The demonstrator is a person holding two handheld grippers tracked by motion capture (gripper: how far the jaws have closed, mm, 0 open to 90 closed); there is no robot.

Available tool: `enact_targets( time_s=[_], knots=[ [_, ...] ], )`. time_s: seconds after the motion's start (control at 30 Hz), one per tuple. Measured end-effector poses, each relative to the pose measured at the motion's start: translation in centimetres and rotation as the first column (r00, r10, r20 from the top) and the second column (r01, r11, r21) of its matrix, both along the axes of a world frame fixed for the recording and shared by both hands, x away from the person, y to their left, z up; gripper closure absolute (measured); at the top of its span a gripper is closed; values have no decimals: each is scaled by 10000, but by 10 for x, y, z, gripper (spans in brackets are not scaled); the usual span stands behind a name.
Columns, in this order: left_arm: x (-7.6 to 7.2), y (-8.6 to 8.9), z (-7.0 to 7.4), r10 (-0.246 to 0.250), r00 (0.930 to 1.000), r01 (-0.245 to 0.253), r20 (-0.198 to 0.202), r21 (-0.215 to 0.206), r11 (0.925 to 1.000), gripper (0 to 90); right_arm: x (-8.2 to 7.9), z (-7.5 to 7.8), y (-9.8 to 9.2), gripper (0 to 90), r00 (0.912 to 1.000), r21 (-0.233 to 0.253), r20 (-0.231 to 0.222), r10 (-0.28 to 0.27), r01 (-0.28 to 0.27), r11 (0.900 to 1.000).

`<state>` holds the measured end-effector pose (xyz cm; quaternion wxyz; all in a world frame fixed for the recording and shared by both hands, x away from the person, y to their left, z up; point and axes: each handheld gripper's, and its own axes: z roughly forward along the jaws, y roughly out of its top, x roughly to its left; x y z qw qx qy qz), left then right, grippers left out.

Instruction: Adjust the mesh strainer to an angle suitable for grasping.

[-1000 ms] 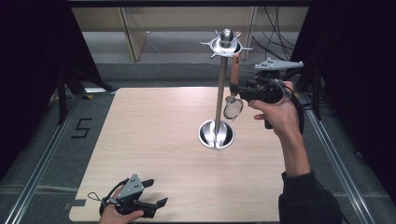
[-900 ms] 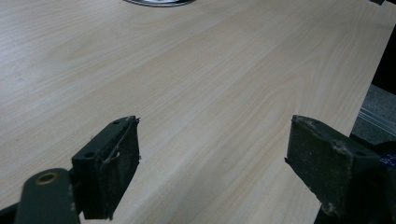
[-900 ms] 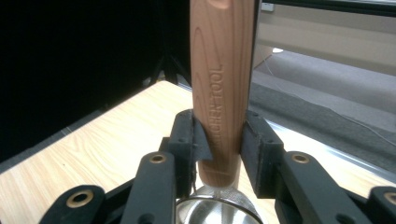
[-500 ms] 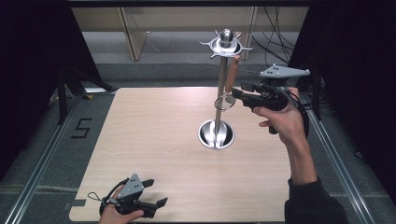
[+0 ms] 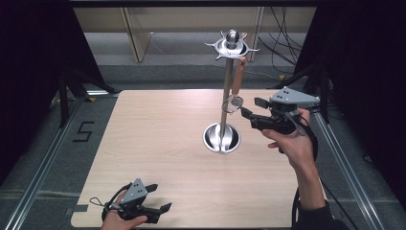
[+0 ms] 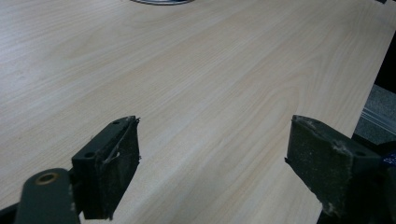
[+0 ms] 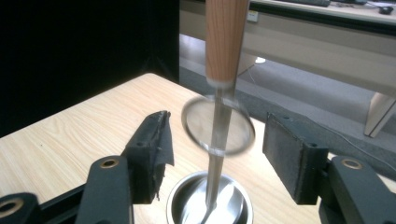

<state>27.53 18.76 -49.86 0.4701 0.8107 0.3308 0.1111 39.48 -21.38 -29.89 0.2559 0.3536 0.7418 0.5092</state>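
Stand: a tall polished steel utensil stand rises upright from a round, bowl-shaped base on the right half of the pale wood-grain desk; a ball-topped ring of hooks crowns its pole.
Utensil: a small wooden-handled strainer with a round wire-rimmed head hangs from the hook ring just right of the pole, handle up and head down, about halfway down the pole. In the right gripper view the handle comes down from the top edge and the round head looks blurred in front of the pole.
Right hand-held gripper: the black right hand-held gripper is held off the desk on the stand's right side, aimed left at the strainer head. Its jaws are spread wide; in its own view the head hangs between them and beyond the tips, touching neither pad as far as can be told.
Left hand-held gripper: the black left hand-held gripper sits low at the near-left edge of the desk, well apart from the stand, pointing right. Its jaws are spread wide with bare wood between them, pinching nothing.
Hands: the person's right hand wraps the right grip; the left hand shows at the bottom edge.
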Motion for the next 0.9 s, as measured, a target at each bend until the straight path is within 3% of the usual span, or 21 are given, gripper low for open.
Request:
enact_targets(
  time_s=[0.1,0.2,0.23,0.3,0.37,0.4,0.5,0.73,0.77,0.83,0.87,0.9],
  knots=[
    [0,0,0,-21,10000,21,19,7,10000,165,-3,-11,-2,409,10000,124,35,6,-6,9999],
    [0,1,1,-72,9999,71,115,70,10000,165,-6,-21,-3,404,9998,274,-207,54,-49,9996],
    [-1,-1,-1,102,9999,-102,12,-237,9997,165,-6,-22,-4,396,9995,114,-301,63,-60,9999],
    [0,1,1,-141,9997,140,186,30,9999,165,-8,-24,-5,395,9989,141,-455,-81,87,9999],
    [0,0,1,-132,9998,132,146,19,9999,165,-10,-27,-7,391,9978,-16,-669,28,-29,10000],
    [0,0,0,-132,9998,133,171,-46,9999,165,-11,-29,-8,391,9986,-31,-517,-46,44,10000],
    [0,1,1,-130,9998,130,159,21,9999,165,-13,-32,-12,383,9978,-92,-667,-70,64,9999],
    [1,-1,3,-205,9995,204,230,52,9998,165,-8,-55,-14,380,9927,-261,-1202,-101,70,9996],
    [0,-2,2,-41,10000,41,61,-60,10000,165,-8,-57,-14,382,9902,-264,-1392,-94,58,9996],
    [1,-1,3,-103,9999,103,115,36,9999,165,-6,-63,-14,384,9922,-277,-1244,-119,85,9996],
    [0,-2,3,-110,9999,112,132,-190,9998,165,-8,-67,-11,384,9892,-156,-1452,-197,177,9997],
    [1,-2,4,-207,9995,210,225,-138,9997,165,-8,-70,-11,384,9878,-314,-1556,-78,29,9995]
  ],
)
